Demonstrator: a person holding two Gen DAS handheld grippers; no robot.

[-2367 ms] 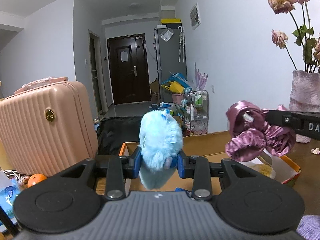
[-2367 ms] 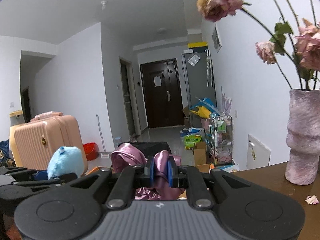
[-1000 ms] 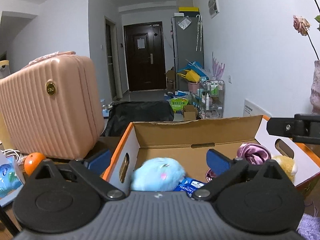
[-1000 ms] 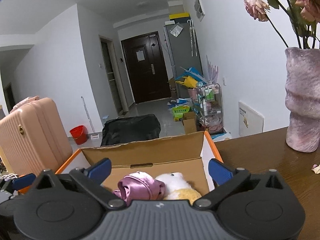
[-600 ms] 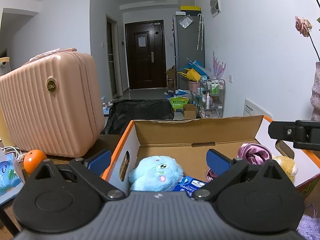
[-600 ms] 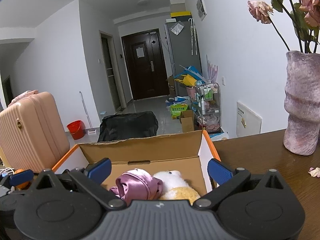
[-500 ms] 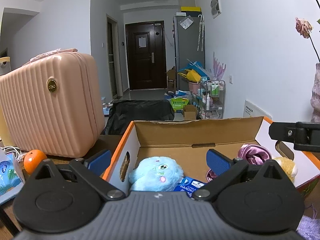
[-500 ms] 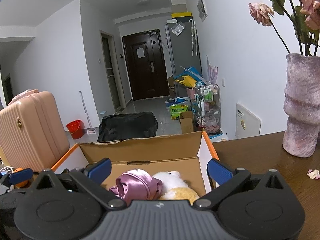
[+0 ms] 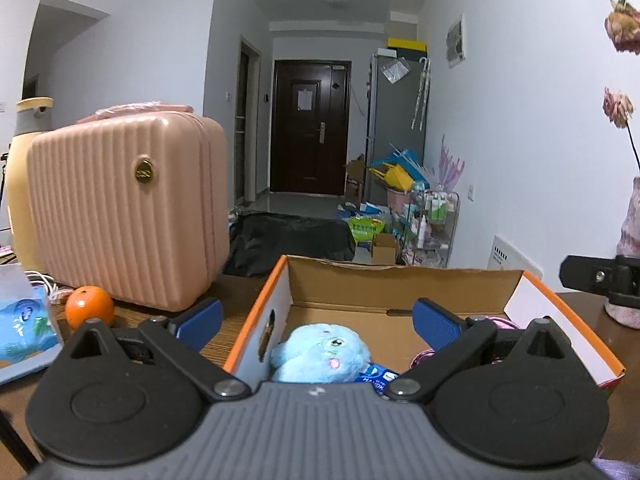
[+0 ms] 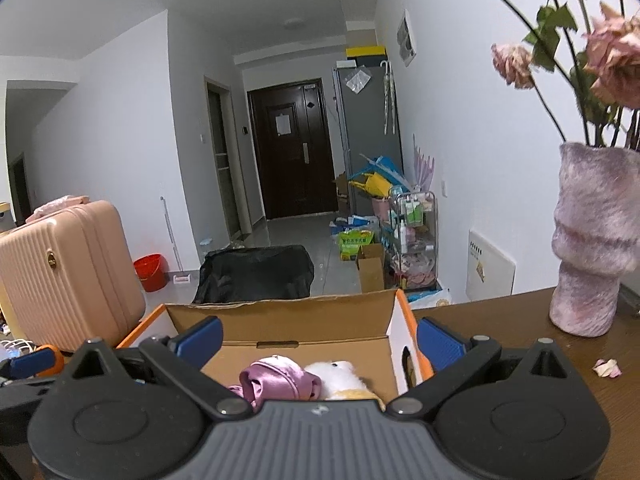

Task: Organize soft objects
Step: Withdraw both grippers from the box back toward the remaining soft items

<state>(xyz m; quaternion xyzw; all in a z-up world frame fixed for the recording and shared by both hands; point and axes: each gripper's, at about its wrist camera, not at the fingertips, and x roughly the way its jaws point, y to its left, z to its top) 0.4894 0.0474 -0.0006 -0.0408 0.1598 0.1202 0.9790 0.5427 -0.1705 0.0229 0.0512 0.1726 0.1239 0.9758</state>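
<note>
Left gripper [image 9: 318, 322] spread wide, empty | right gripper [image 10: 320, 338] spread too | blue plush [image 9: 320, 354], satin scrunchie [image 10: 276, 380] lying in cardboard box [image 10: 280, 316]

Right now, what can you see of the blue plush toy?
The blue plush toy is round, fluffy and pale blue, with a small eye and pink cheek spots showing. It lies inside the cardboard box, near its left wall, partly over a blue printed packet. The left gripper is open above it, not touching.
</note>
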